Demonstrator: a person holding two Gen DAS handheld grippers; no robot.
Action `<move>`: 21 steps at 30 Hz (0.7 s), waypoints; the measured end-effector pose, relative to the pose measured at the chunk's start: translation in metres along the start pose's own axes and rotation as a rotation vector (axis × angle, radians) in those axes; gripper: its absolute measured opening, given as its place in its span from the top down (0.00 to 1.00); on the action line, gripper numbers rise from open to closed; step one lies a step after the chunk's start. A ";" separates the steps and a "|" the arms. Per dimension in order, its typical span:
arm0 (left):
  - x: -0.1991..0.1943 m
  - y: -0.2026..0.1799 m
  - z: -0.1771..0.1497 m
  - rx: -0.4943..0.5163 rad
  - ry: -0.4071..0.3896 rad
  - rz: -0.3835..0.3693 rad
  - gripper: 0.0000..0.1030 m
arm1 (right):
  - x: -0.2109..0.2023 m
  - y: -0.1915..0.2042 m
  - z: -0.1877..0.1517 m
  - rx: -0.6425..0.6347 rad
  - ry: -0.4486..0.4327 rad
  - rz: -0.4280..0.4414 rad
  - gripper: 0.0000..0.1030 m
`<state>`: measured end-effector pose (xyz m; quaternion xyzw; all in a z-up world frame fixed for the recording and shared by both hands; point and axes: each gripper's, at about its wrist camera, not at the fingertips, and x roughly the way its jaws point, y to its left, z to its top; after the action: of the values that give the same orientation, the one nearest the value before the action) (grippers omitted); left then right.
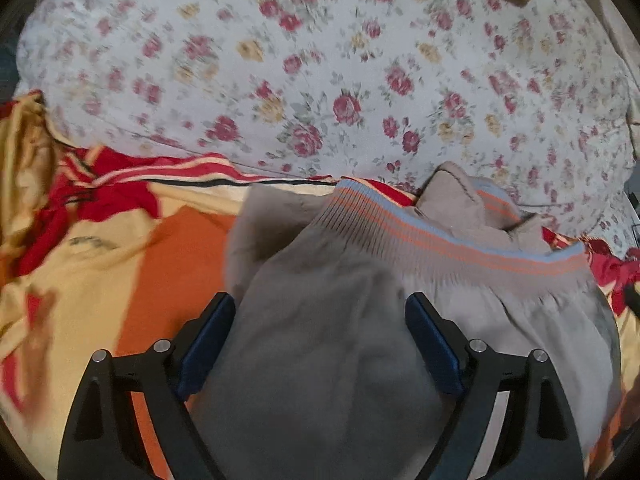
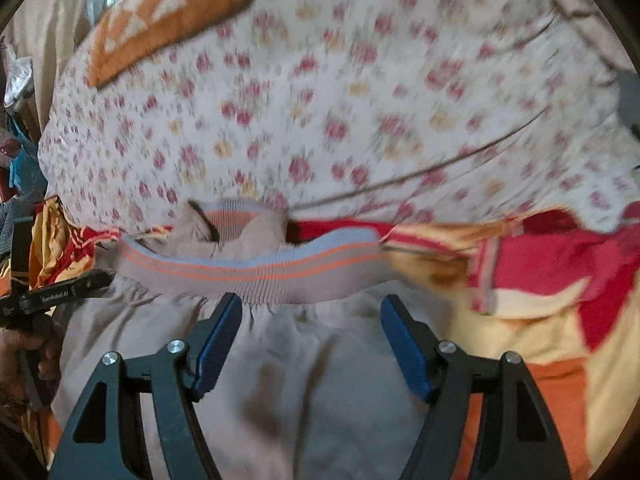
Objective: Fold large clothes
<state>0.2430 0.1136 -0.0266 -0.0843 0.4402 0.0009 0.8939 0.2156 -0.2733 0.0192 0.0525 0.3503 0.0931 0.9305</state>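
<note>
A grey-beige sweatshirt (image 1: 328,340) lies on the bed, its ribbed band (image 1: 440,240) striped orange and light blue. My left gripper (image 1: 320,308) is open above the garment's body, jaws wide apart and empty. In the right wrist view the same sweatshirt (image 2: 304,380) lies below my right gripper (image 2: 312,312), which is open and empty just short of the ribbed band (image 2: 256,268). The left gripper (image 2: 60,292) shows at the left edge of that view, held in a hand.
A red, yellow and orange blanket (image 1: 120,240) lies under the sweatshirt and also shows in the right wrist view (image 2: 540,300). Beyond it is a white floral sheet (image 1: 320,60). An orange patterned pillow (image 2: 168,12) lies at the far end. Both views are motion-blurred.
</note>
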 end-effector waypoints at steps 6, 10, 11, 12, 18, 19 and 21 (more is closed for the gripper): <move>-0.071 -0.018 -0.044 0.071 -0.076 -0.031 0.24 | -0.062 0.001 -0.026 0.007 -0.047 0.020 0.27; -0.070 -0.024 -0.069 0.068 -0.026 -0.003 0.24 | -0.054 0.016 -0.048 -0.072 0.036 0.052 0.27; -0.061 -0.024 -0.074 0.067 0.020 0.014 0.24 | -0.045 0.018 -0.051 -0.091 0.067 0.041 0.27; -0.047 -0.023 -0.078 0.078 0.072 0.033 0.24 | -0.033 0.016 -0.056 -0.104 0.114 0.014 0.27; -0.068 -0.014 -0.082 0.056 0.029 0.028 0.26 | -0.020 -0.011 -0.061 -0.001 0.185 -0.017 0.27; -0.081 -0.004 -0.085 0.014 0.007 0.014 0.26 | -0.034 -0.013 -0.060 0.006 0.148 -0.007 0.27; -0.102 0.011 -0.092 -0.030 -0.036 0.015 0.26 | -0.059 -0.015 -0.060 0.010 0.082 0.000 0.27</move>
<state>0.1071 0.1183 -0.0032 -0.0946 0.4247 0.0158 0.9002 0.1346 -0.2985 0.0098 0.0532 0.3887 0.0933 0.9151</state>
